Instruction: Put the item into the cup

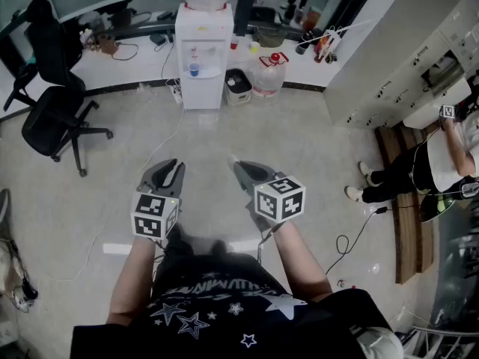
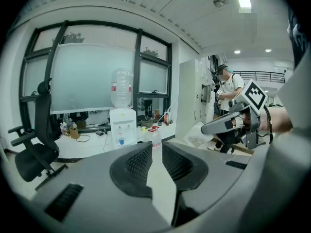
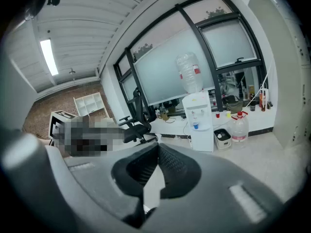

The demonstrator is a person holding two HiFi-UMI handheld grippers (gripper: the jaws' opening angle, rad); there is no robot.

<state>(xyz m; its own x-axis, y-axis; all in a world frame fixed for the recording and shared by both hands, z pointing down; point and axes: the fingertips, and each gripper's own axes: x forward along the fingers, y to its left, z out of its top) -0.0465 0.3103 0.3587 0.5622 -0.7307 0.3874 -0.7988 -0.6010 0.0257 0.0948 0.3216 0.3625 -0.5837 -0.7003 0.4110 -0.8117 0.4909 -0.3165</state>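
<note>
The left tool (image 2: 157, 145) is held above the floor (image 1: 299, 140) with its jaws slightly apart and nothing between them. The right tool (image 3: 158, 145) is closed and empty. 1 blue cup (image 1: 194, 69) is seen on the water dispenser (image 1: 213, 92) at the floor's far edge.

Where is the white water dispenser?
The water dispenser stands top centre in the head view, against the white ledge, with a water jug on the floor to its right.

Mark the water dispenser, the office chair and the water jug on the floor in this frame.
water dispenser (image 1: 203, 58), head view, on its white front panel.
office chair (image 1: 51, 124), head view, on its black seat.
water jug (image 1: 269, 77), head view, on its clear body.
</note>
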